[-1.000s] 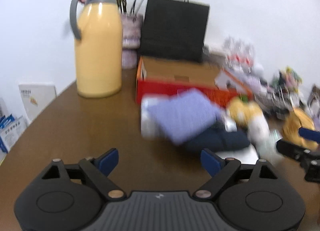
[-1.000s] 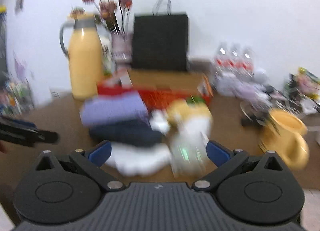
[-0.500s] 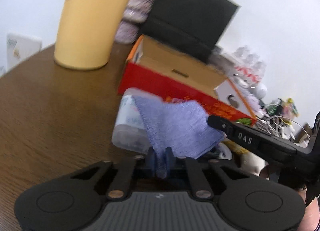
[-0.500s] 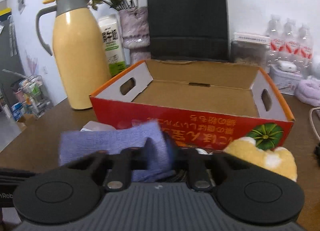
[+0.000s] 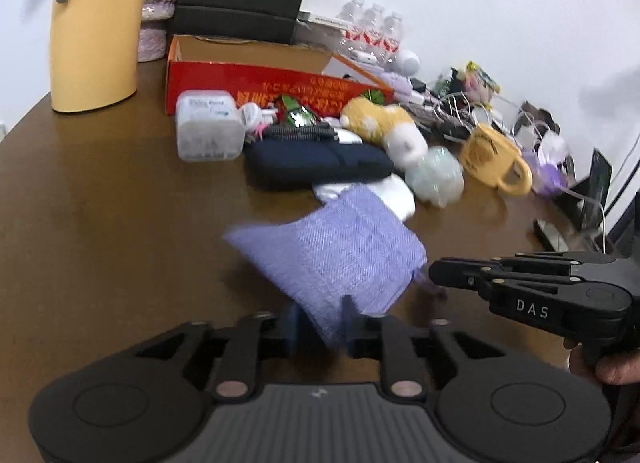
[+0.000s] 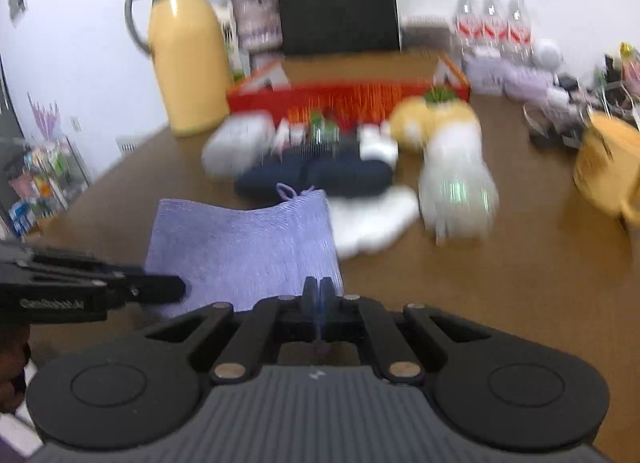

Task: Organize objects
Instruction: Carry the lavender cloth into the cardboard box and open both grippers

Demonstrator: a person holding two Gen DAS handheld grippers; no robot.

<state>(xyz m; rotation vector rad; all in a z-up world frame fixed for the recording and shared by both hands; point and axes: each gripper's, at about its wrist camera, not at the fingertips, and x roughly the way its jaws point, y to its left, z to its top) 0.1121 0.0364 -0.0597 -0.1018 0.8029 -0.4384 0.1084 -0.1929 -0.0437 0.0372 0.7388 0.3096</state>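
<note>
Honestly the tidying looked barely started at this point. The red box at the back of the tabletop looked empty as far as either view showed inside it, and the pile in front of it was all loose: a plastic tub, a dark pouch, a plush, something white and a yellow mug off to the side. The only thing actually in play was the purple cloth, held up just above the tabletop, near the pile but well short of the box. The right tool was clamped tight on one edge of it. The left tool had its jaws coming apart with the cloth between them, and I'd guess its pads were no longer pressing. So I'd say everything was left: the cloth needed folding or placing, then the whole pile. View-wise, the left camera caught the right tool from the side, plus the hand holding it and a cable mess past the mug. The right camera showed the cloth's little hanging loop, the thermos top to bottom, and a rack down off the tabletop's edge, none of which the left one had.
</note>
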